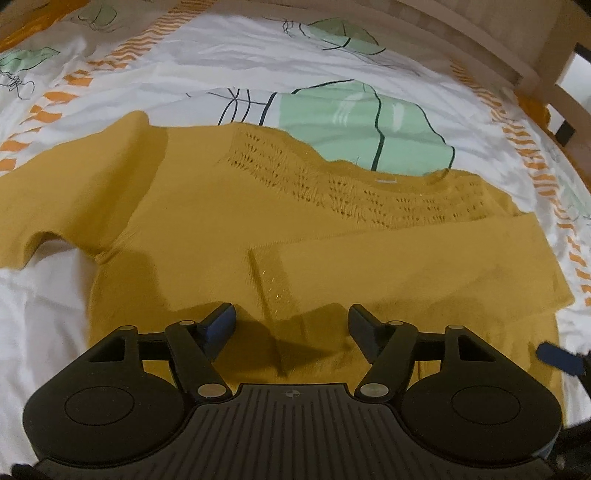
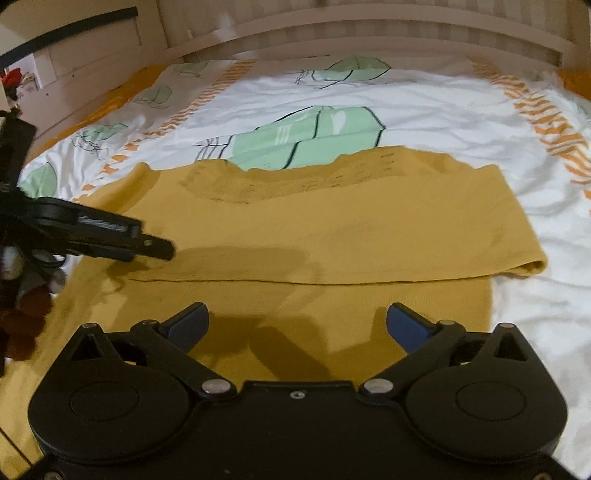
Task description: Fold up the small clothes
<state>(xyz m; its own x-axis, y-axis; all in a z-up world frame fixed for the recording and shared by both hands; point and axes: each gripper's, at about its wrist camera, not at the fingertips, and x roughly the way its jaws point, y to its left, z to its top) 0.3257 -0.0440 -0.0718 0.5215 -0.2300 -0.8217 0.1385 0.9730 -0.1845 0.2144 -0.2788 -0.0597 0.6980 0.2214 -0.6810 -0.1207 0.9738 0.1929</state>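
White patterned bed cover [image 2: 424, 110] under everything, left gripper [image 1: 291, 323] and right gripper [image 2: 297, 321] fingers wide, empty, mustard sweater [image 2: 332, 229] flat between, right sleeve folded across, hem hidden, wooden bed frame [image 2: 369, 33] beyond, blurred.

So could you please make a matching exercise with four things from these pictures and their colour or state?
Things:
1. sweater
2. bed cover
3. right sleeve
4. left claw

Descriptions:
A. folded across the body
B. mustard yellow
C. open, holding nothing
D. white with green and orange print

Pairs: 1-B, 2-D, 3-A, 4-C
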